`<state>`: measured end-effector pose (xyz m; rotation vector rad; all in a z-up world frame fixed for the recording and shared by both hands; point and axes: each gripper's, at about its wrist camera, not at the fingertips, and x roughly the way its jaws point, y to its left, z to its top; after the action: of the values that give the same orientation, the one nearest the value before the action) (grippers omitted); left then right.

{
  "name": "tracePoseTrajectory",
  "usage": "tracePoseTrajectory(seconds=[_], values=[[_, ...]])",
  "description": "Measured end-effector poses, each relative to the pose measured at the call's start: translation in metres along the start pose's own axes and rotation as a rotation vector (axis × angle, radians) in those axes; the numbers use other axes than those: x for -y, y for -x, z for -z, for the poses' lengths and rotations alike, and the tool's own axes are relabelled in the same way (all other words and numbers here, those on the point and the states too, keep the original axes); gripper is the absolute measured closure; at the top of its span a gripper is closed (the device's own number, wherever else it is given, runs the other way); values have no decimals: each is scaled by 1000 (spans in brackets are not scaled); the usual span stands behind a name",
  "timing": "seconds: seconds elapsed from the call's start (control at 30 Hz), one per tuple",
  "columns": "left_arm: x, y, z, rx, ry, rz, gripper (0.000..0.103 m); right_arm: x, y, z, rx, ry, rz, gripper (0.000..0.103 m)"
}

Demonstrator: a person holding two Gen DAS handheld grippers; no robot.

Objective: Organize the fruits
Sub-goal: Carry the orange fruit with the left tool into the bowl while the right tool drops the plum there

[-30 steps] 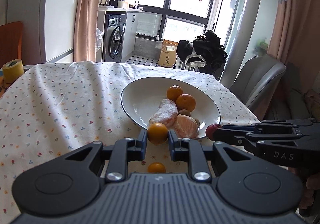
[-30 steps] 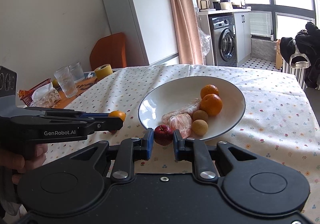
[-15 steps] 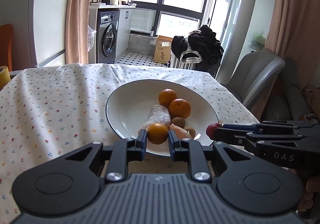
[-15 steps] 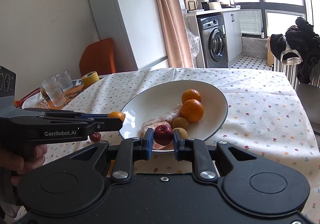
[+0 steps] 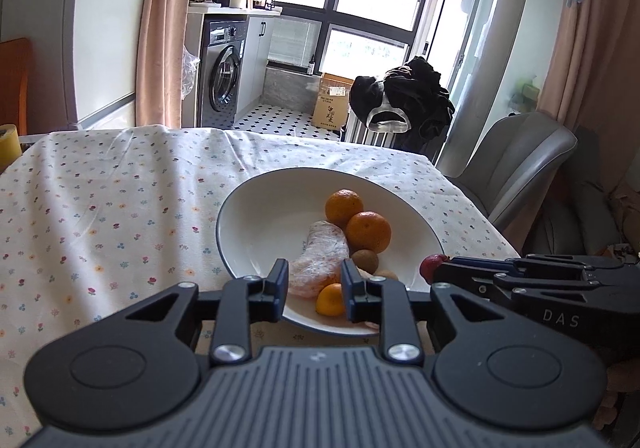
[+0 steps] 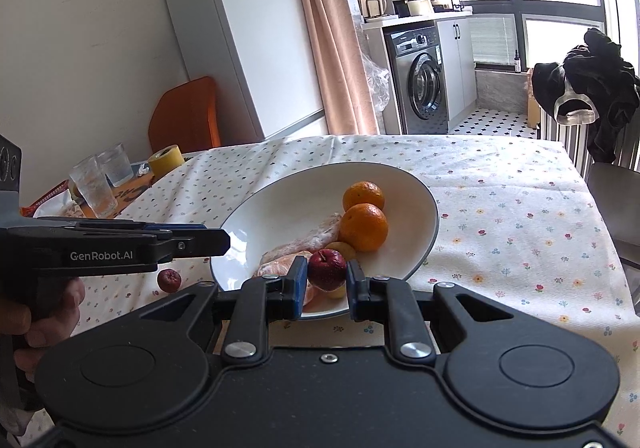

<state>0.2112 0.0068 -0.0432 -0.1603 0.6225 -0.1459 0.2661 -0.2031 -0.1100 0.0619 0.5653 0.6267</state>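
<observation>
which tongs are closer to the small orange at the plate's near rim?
Left. The left tongs are open, straddling the small orange; the right tongs sit off to its right, shut on a red fruit.

We see a white plate (image 6: 424,208) with a dark rim, holding orange mandarins (image 6: 363,227), brownish small fruits (image 5: 365,260) and a dark red fruit (image 6: 327,269). The desk (image 5: 120,216) wears a white cloth dotted with tiny red, blue and yellow flowers. Both hand-held grippers are black; the right hand-held gripper (image 6: 326,284) has blue pads.
</observation>
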Motion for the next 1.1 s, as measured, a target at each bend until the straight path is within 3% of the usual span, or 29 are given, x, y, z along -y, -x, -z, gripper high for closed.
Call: tracePoseTrajectory(seconds=[0.23, 0.3, 0.43, 0.53, 0.9, 0.97, 1.1], values=[[-14, 10, 3, -5, 22, -39, 68, 0, -2, -7, 18, -2, 10, 84], [-18, 14, 4, -2, 34, -50, 62, 1, -1, -10, 31, -17, 22, 82], [-25, 22, 5, 13, 45, -80, 39, 2, 5, -13, 67, -32, 41, 64], [-30, 28, 7, 24, 51, -99, 28, 1, 8, -12, 64, -43, 30, 63], [-48, 46, 18, 21, 104, -126, 20, -18, 18, 0, 30, -33, -6, 51], [-50, 52, 20, 29, 104, -130, 19, -22, 22, 1, 35, -33, -14, 42], [-54, 61, 22, 43, 112, -137, 18, -29, 28, 2, 42, -28, -20, 38]])
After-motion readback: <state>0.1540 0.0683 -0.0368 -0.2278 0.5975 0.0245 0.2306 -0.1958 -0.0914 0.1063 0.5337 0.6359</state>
